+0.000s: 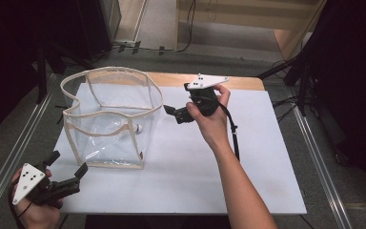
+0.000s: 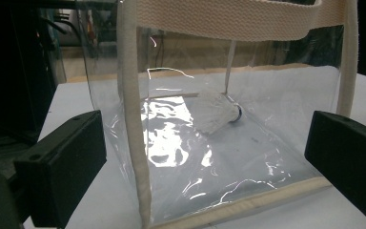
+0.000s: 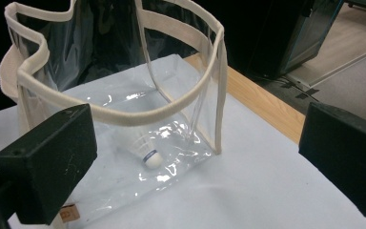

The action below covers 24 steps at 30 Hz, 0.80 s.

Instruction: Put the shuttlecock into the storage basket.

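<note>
Nearest in the high view, the left gripper [image 1: 69, 175] rests at the table's near left corner, jaws spread wide and empty. Farther off, the right gripper [image 1: 171, 112] hovers just right of the clear bag [image 1: 109, 117], likewise wide apart with nothing held. A white sheet [image 1: 248, 162] covers the wooden table [image 1: 238, 82]; dark stands and grey floor surround it.

Left gripper view: the shuttlecock [image 2: 217, 112] lies on the bag's bottom, so the placing looks done.

Right gripper view: the shuttlecock sits inside near the bag's corner; probably only withdrawing remains.
</note>
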Tool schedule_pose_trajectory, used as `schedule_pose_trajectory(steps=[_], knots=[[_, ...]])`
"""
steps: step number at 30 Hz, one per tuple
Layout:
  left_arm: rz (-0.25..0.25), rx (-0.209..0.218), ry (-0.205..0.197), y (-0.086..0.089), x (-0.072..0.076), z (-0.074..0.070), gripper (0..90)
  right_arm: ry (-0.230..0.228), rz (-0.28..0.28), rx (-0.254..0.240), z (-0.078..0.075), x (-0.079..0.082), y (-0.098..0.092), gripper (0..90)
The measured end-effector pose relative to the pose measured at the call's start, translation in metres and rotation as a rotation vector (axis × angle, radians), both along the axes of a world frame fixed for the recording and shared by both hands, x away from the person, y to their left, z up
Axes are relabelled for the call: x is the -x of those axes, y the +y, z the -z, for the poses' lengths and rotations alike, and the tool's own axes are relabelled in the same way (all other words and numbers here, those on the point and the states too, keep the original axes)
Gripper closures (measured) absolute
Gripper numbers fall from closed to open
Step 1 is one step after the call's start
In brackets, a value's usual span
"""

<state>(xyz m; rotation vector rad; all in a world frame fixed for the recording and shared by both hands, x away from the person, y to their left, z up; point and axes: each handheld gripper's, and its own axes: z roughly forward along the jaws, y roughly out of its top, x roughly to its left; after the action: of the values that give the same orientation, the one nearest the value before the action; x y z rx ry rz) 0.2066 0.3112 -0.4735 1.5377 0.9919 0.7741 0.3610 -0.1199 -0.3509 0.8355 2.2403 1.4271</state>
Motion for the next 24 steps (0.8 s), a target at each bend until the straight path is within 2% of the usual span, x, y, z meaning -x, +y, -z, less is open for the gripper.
schedule_pose_trajectory(steps=[5,10,24], knots=[[0.001,-0.003,0.0,-0.001,0.0,0.0,0.7,-0.004,0.002,0.004,0.004,0.005,-0.007,0.0],[0.003,-0.004,-0.002,-0.001,0.0,0.0,0.6,-0.001,-0.004,-0.022,0.011,0.009,-0.017,0.0],[0.001,0.0,-0.003,0.0,0.001,-0.001,0.6,0.008,0.037,-0.03,0.03,0.022,-0.041,0.0]])
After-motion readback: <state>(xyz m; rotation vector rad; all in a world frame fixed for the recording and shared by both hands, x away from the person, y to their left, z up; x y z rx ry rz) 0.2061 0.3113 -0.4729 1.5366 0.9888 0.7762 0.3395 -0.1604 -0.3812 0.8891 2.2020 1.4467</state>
